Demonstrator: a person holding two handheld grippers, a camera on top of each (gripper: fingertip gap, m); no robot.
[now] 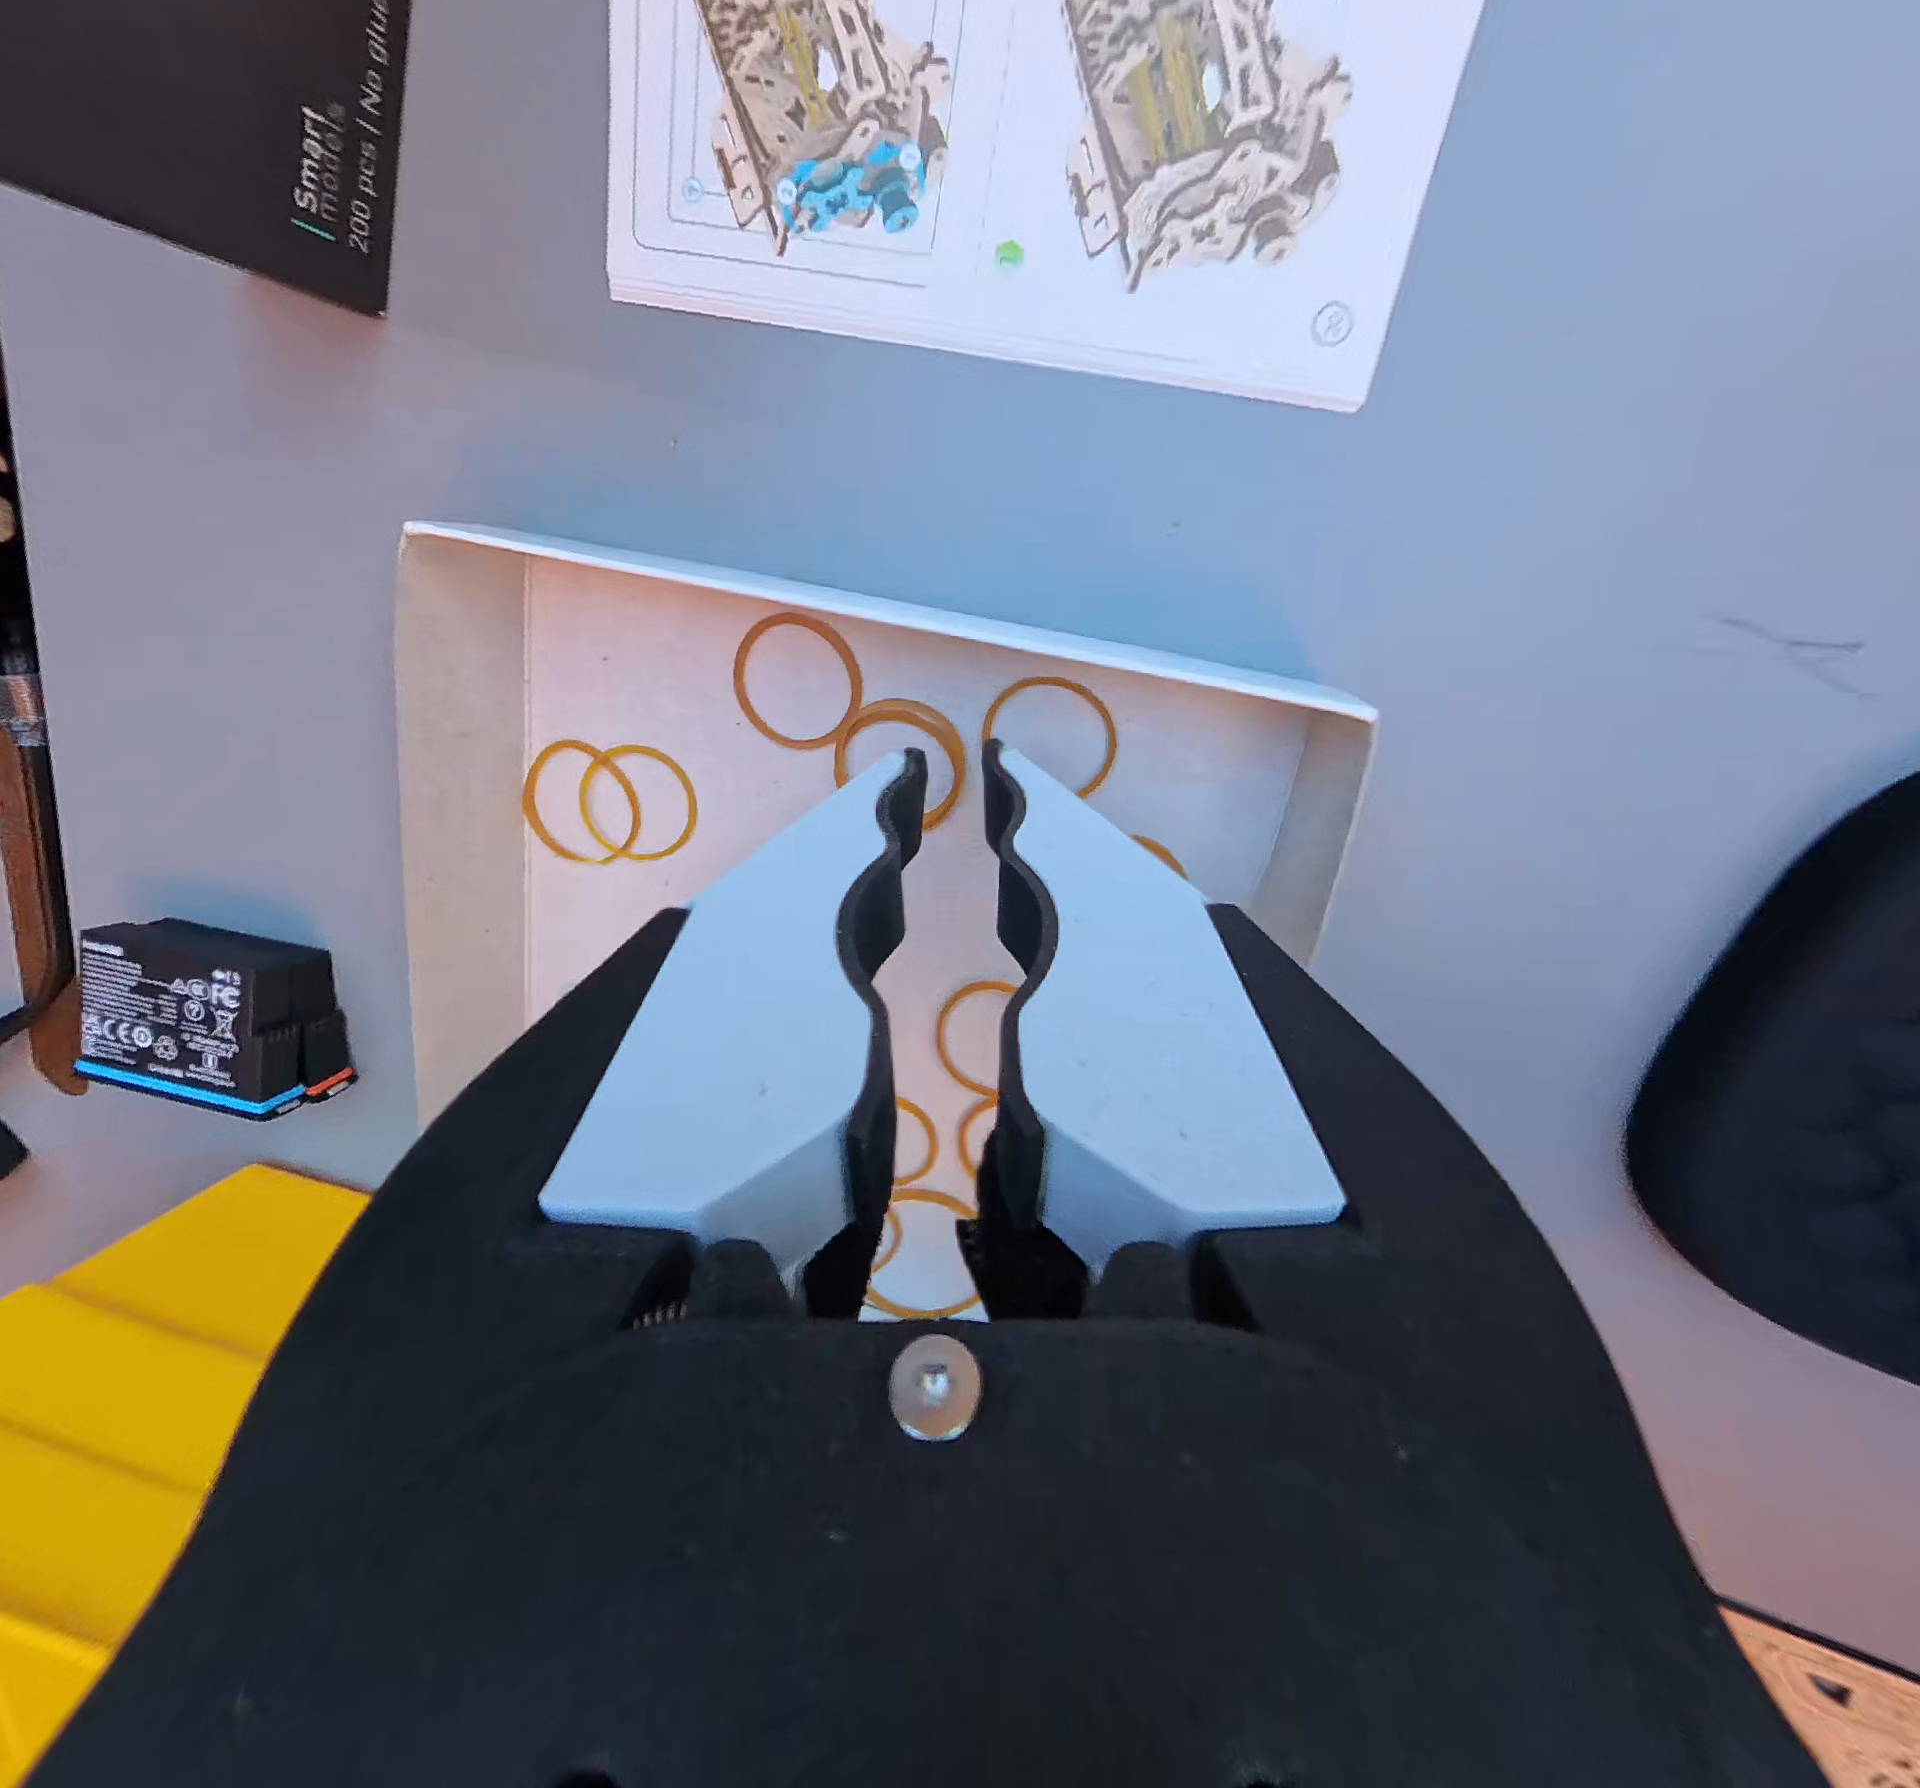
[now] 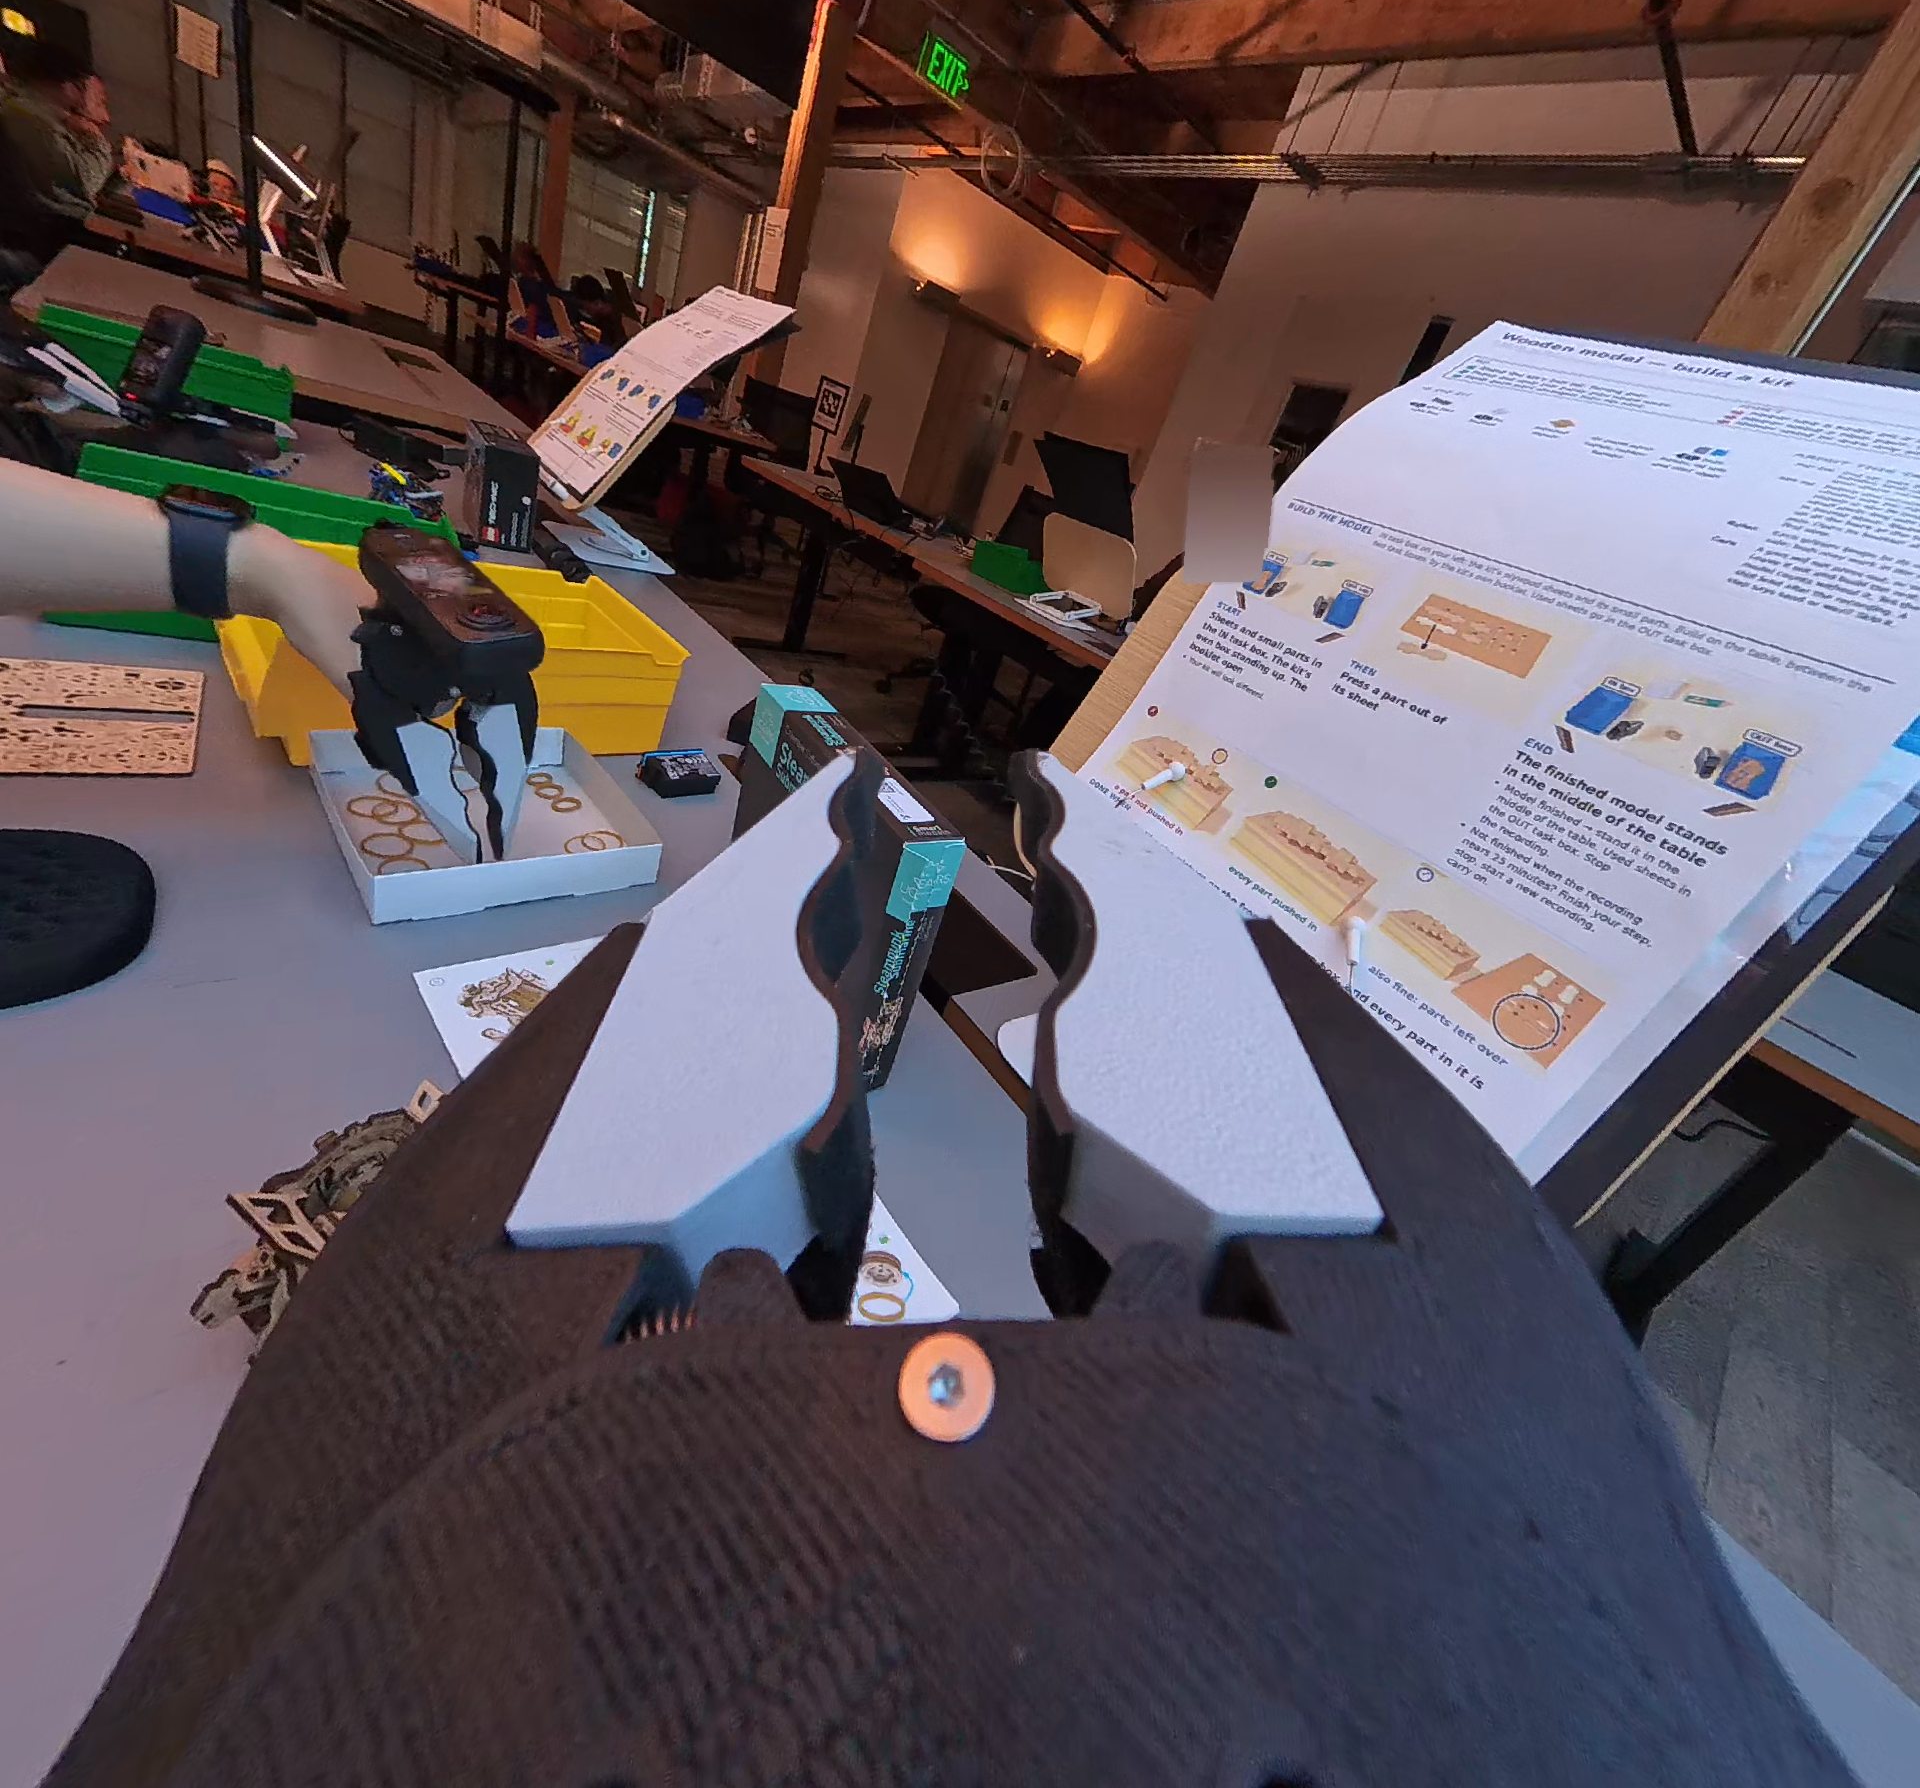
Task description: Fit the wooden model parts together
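Observation:
My left gripper (image 1: 954,762) points down into a shallow white cardboard tray (image 1: 883,600) holding several orange rubber bands (image 1: 798,617). Its jaws stand a narrow gap apart with nothing between them. It also shows in the right wrist view (image 2: 488,850), held by a hand, tips low in the tray (image 2: 499,891). My right gripper (image 2: 940,772) is open and empty, raised above the table. A partly built wooden model (image 2: 312,1208) lies on the table at its lower left. A flat wooden parts sheet (image 2: 94,715) lies at the far left.
The open instruction booklet (image 1: 987,128) lies beyond the tray. The black kit box (image 2: 883,865) stands ahead of the right gripper. A yellow bin (image 2: 603,637), a small black battery (image 1: 208,1021), a round black pad (image 2: 62,907) and a tilted instruction board (image 2: 1507,751) surround the work area. Across from one pair of fingers to the other is roughly 45 cm. About 25 cm separates my right fingertips from the partly built wooden model (image 2: 312,1208).

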